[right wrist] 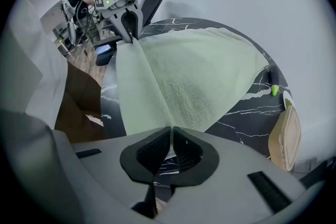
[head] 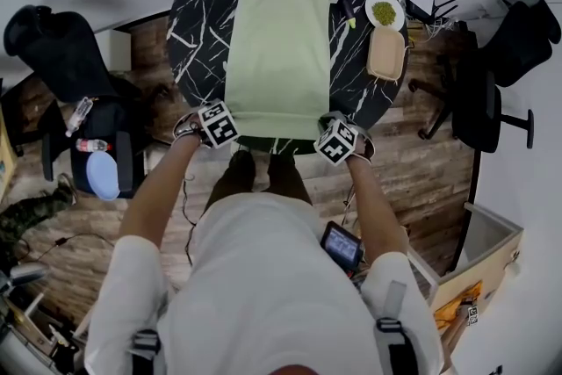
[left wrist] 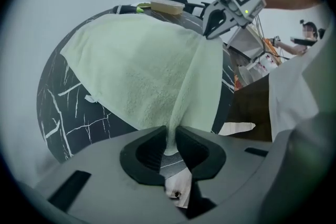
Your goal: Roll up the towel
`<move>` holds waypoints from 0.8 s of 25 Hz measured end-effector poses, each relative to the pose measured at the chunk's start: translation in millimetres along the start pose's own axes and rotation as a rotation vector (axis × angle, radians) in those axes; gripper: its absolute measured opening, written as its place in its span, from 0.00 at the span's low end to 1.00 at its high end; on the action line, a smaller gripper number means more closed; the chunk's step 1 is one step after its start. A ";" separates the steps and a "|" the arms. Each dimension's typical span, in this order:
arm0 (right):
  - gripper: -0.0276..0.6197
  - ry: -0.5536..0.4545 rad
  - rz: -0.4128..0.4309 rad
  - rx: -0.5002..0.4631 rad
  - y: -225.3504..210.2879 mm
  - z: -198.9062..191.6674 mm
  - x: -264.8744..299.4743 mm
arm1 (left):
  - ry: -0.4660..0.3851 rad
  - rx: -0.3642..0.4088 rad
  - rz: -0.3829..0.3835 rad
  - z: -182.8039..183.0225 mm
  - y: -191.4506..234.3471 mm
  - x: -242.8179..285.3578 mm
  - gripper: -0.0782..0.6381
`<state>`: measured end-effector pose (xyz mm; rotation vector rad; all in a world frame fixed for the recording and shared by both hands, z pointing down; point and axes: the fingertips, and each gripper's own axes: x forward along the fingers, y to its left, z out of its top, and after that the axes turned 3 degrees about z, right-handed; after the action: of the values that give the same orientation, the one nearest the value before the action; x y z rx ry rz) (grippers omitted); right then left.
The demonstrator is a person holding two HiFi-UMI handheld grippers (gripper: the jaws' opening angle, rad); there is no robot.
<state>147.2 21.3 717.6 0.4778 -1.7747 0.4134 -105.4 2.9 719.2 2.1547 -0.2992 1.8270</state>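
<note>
Lying lengthwise, pale-green terry towel

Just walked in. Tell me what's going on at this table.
A person stands at the round black marble-patterned table with a gripper in each hand. The left gripper and the right gripper each pinch one near corner of the pale green terry towel, which lies spread out along the table. No roll has been started yet.

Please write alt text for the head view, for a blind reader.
From above: the left gripper and right gripper each pinch a near corner of a pale green towel spread on a round black table.
</note>
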 end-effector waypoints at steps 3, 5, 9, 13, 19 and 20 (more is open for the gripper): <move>0.14 -0.027 -0.043 0.015 -5.3 -0.1 -5.4 | -0.037 -0.032 0.041 -0.3 11.2 -4.1 0.31; 0.26 -0.058 -0.075 0.051 -13.0 -1.9 -13.1 | -0.080 -0.085 0.061 -2.2 20.0 -10.9 0.40; 0.24 -0.101 -0.195 0.074 -32.8 -10.6 -33.9 | -0.185 -0.231 0.126 -10.2 40.7 -30.1 0.42; 0.06 -0.142 -0.291 -0.044 -26.3 -9.6 -54.2 | -0.234 -0.271 0.209 -21.9 47.1 -41.3 0.35; 0.06 -0.153 -0.175 -0.315 42.6 4.1 -45.7 | -0.269 -0.108 0.268 -18.2 20.0 -56.3 0.30; 0.06 -0.140 -0.155 -0.338 49.9 1.3 -40.9 | -0.280 -0.035 0.256 -11.0 5.7 -58.4 0.30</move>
<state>129.2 67.4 676.2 0.4067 -1.8801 -0.0320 -127.4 -0.5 663.9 2.4422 -0.6924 1.6216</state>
